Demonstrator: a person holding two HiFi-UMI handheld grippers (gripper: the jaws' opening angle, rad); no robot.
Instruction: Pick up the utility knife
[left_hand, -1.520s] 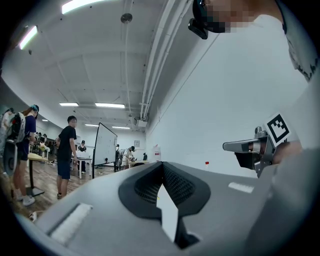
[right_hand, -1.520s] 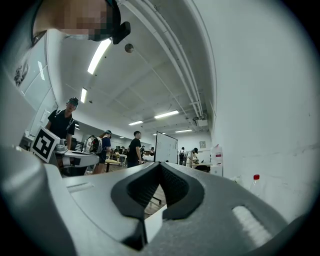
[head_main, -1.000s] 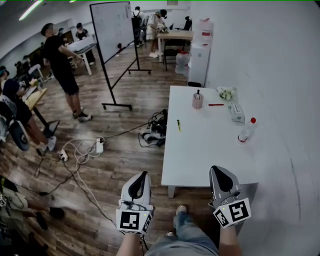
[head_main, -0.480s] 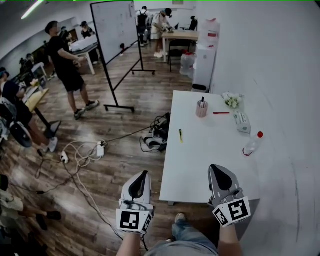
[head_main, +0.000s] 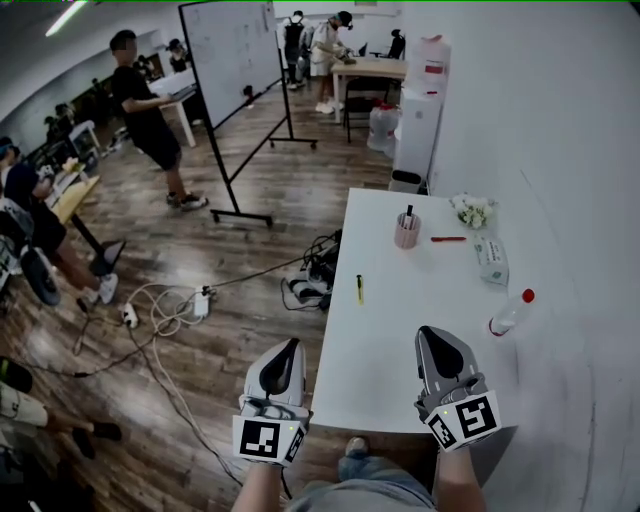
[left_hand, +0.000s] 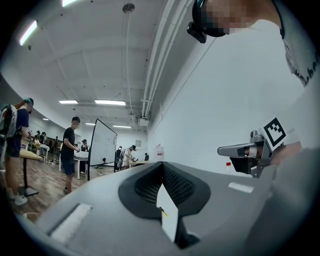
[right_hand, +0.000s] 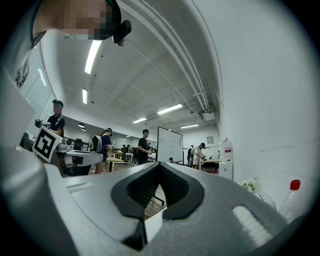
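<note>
- Utility knife (head_main: 359, 289): a small yellow-and-dark item, probably the knife though it is tiny at this range. It lies flat near the left edge of the white surface (head_main: 400, 330), well apart from both grippers.
- Left gripper (head_main: 288, 350): clenched, with nothing between the jaws. It is held over the wood floor (head_main: 250, 270), just off the surface's near left corner.
- Right gripper (head_main: 436, 342): clenched and empty, above the surface's near end.
- Far end: pink pen cup (head_main: 406, 231) with a red pen (head_main: 447, 239) beside it. A red-capped bottle (head_main: 509, 315) sits at the wall side.
</note>
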